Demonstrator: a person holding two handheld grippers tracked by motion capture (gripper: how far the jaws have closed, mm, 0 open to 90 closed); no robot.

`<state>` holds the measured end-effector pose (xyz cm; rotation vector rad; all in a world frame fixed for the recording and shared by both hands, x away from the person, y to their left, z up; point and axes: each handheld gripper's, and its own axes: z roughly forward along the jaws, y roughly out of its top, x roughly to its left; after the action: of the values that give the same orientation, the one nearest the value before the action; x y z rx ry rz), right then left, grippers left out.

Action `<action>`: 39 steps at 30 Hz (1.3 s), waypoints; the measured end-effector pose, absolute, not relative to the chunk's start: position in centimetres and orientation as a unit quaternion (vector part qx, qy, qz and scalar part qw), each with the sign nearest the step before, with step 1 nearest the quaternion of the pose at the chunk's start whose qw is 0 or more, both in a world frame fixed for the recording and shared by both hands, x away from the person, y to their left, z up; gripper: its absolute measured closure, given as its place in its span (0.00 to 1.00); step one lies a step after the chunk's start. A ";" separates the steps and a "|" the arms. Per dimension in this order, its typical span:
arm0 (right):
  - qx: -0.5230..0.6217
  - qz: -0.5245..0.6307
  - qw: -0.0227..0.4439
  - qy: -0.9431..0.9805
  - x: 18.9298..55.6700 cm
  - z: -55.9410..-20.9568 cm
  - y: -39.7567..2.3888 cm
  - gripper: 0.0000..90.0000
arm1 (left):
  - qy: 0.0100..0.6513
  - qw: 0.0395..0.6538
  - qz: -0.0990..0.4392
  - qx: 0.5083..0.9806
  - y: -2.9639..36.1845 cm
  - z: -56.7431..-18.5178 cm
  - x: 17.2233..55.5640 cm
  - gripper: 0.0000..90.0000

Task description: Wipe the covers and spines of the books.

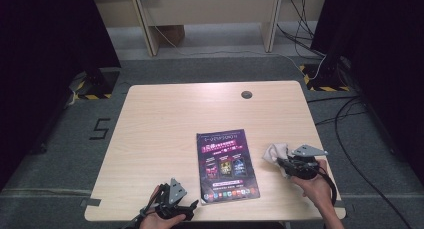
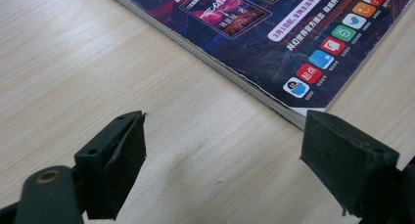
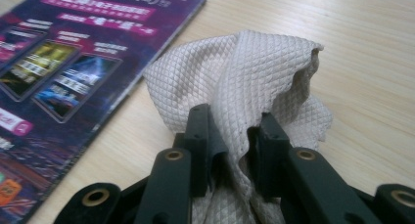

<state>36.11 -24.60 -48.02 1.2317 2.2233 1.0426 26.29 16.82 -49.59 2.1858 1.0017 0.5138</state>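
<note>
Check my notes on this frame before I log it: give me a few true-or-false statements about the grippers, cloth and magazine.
1. The right gripper is clamped on the cloth. True.
2. The left gripper holds the magazine. False: its jaws stand open over bare table, near the magazine's corner.
3. The cloth lies on top of the magazine. False: it sits beside it, to its right in the high view.
4. The magazine lies flat, cover up. True.
</note>
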 end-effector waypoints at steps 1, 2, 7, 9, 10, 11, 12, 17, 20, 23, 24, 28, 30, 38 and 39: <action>0.443 0.368 0.198 0.793 36.2 -48.1 -24.7 0.81 | 0.385 0.335 0.197 0.837 16.8 -49.6 26.3 0.18; 0.445 0.364 0.202 0.793 36.3 -48.2 -24.9 0.81 | 0.384 0.335 0.197 0.838 16.8 -49.6 26.3 0.18; 0.459 0.329 0.200 0.800 36.7 -49.4 -25.5 0.78 | 0.385 0.333 0.196 0.838 16.8 -49.6 26.3 0.18; 0.463 0.323 0.194 0.802 36.9 -49.7 -25.7 0.74 | 0.384 0.334 0.196 0.839 16.8 -49.6 26.3 0.18; 0.464 0.320 0.193 0.803 36.9 -49.7 -25.8 0.72 | 0.384 0.334 0.195 0.838 16.8 -49.6 26.3 0.18; 0.468 0.320 0.195 0.801 36.9 -49.7 -25.8 0.69 | 0.384 0.334 0.195 0.838 16.7 -49.6 26.3 0.18; 0.469 0.321 0.194 0.800 36.9 -49.7 -25.9 0.67 | 0.385 0.334 0.195 0.838 16.7 -49.7 26.3 0.18; 0.485 0.335 0.207 0.781 36.9 -49.2 -26.2 0.51 | 0.385 0.333 0.195 0.838 16.7 -49.7 26.3 0.18; 0.492 0.363 0.217 0.761 36.7 -48.6 -26.4 0.49 | 0.386 0.334 0.194 0.838 16.8 -49.6 26.3 0.18; 0.490 0.386 0.229 0.748 36.6 -48.0 -26.4 0.48 | 0.387 0.335 0.194 0.837 16.8 -49.6 26.3 0.18; 0.488 0.393 0.228 0.745 36.6 -47.9 -26.3 0.48 | 0.387 0.333 0.196 0.837 16.8 -49.6 26.3 0.18; 0.485 0.422 0.205 0.738 36.4 -47.6 -25.5 0.50 | 0.386 0.338 0.204 0.834 16.7 -49.6 26.3 0.18; 0.478 0.434 0.188 0.740 36.3 -47.5 -24.7 0.50 | 0.386 0.347 0.214 0.828 16.7 -49.3 26.3 0.18; 0.460 0.450 0.138 0.753 37.2 -47.9 -21.5 0.49 | 0.395 0.356 0.207 0.821 16.5 -49.4 27.4 0.18; 0.459 0.448 0.133 0.756 37.4 -48.0 -21.1 0.49 | 0.397 0.357 0.204 0.821 16.4 -49.5 27.6 0.18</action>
<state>37.39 -21.06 -48.02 1.3302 2.1925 1.3007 27.59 16.41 -49.51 2.1186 1.0236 0.5259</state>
